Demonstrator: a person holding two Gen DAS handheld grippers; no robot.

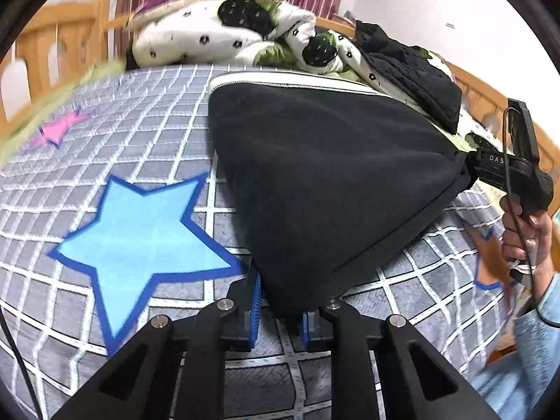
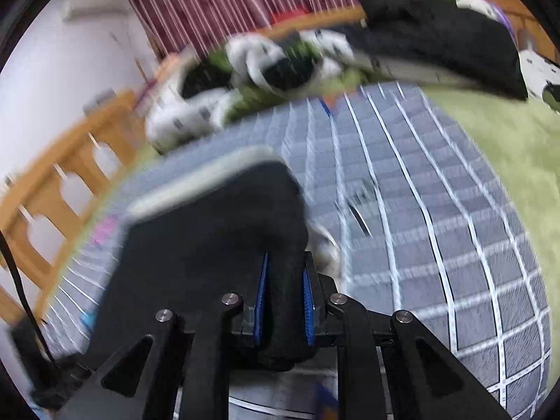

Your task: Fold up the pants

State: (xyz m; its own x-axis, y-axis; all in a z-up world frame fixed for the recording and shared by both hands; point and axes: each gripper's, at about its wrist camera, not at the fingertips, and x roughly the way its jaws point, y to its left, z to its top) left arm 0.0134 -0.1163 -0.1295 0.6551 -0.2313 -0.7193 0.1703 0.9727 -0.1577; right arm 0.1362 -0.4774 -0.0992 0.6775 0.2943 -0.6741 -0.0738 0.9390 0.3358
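The black pants (image 1: 325,175) with a white side stripe hang stretched above the bed between my two grippers. My left gripper (image 1: 280,311) is shut on the near corner of the pants. My right gripper (image 1: 470,169) shows at the right in the left wrist view, shut on the other corner. In the blurred right wrist view, my right gripper (image 2: 285,304) pinches a thick fold of the pants (image 2: 217,241) between its blue pads (image 2: 307,301). The far edge of the pants rests on the bed.
The bed has a grey grid cover (image 1: 147,126) with a blue star (image 1: 140,234) and a pink star (image 1: 57,129). A crumpled white and green quilt (image 1: 224,38) and dark clothes (image 1: 413,73) lie at the far end. A wooden rail (image 1: 45,45) surrounds the bed.
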